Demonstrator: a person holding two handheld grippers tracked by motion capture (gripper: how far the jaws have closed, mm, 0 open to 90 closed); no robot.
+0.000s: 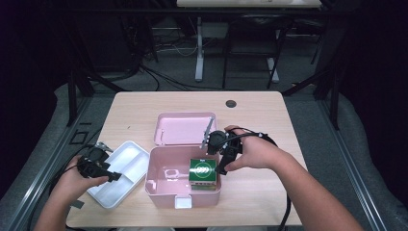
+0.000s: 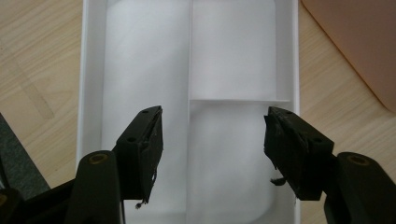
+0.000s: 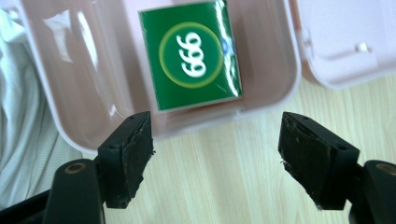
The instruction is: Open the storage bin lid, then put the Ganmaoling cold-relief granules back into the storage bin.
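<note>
My right gripper [image 3: 215,154] has its jaws wide apart with nothing between them, hanging over bare desk [image 3: 224,177] just outside the rim of the pink box [image 3: 280,88]. The green packet [image 3: 190,55] lies flat inside that box, against the wall nearest me, clear room to its left. The box lid [image 1: 184,127] lies open behind it. On the other side, my left gripper [image 2: 212,149] is spread open too, jaws empty, straddling the middle divider of the white tray [image 2: 91,70]; both compartments are bare. Tray and box sit just beside each other, and the desk beyond them is free
</note>
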